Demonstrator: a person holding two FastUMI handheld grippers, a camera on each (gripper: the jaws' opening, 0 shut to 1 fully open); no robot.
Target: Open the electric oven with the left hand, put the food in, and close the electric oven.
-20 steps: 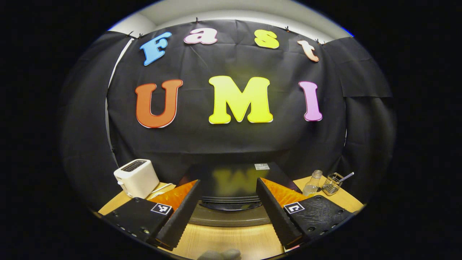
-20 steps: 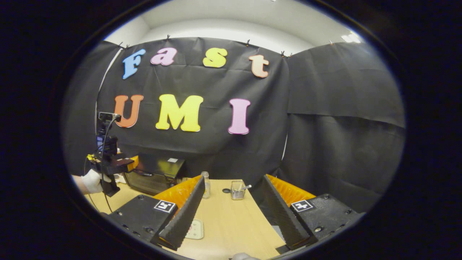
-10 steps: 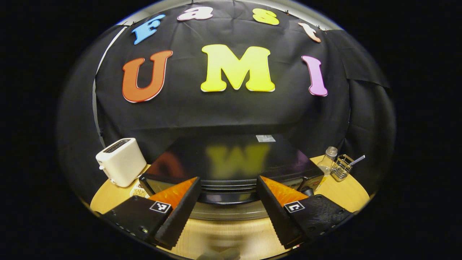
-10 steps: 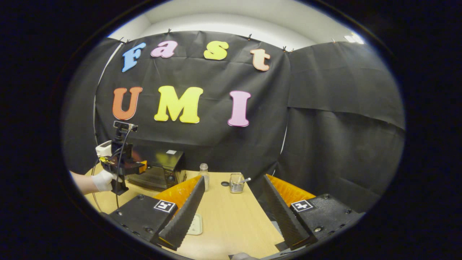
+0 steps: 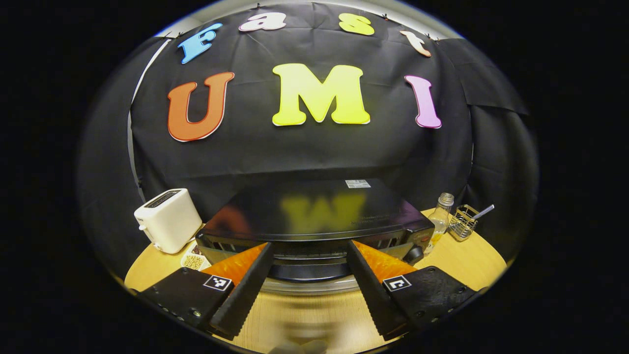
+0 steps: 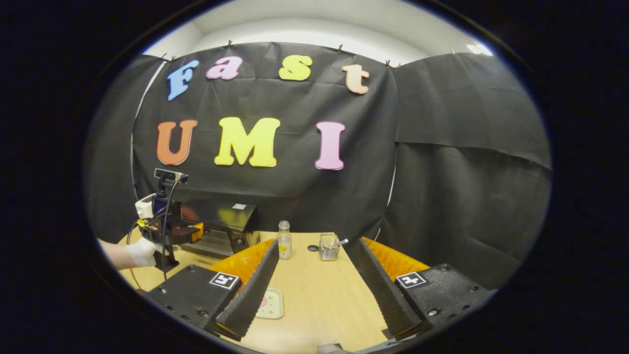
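**Left gripper at the oven front, jaws spread; right gripper waits over the table**

In the left gripper view, the left gripper (image 5: 308, 287) sits just in front of the electric oven (image 5: 314, 216), its jaws spread wide and holding nothing. The oven is a black box with a glossy top, standing at the back of the wooden table (image 5: 471, 255) against the booth's wall. Its upper front edge and a dark curved handle (image 5: 309, 270) lie between the two fingers, with a round knob (image 5: 415, 253) at the oven's right front corner. A white toaster (image 5: 168, 227) stands to the oven's left, and a small dish of pale food (image 5: 193, 261) lies on the table just beside the toaster and the oven's left corner. To the oven's right stand a small glass bottle (image 5: 442, 219) and, next to it, a wire holder (image 5: 464, 222) with a utensil in it.

In the right gripper view, the right gripper (image 6: 322, 295) hovers above the table with its jaws also spread and empty. A small pale plate (image 6: 271, 304) lies on the table near its left finger. Farther off at left, a white-gloved hand (image 6: 142, 251) holds the left gripper close against the oven's front. Whether the door is ajar cannot be told.
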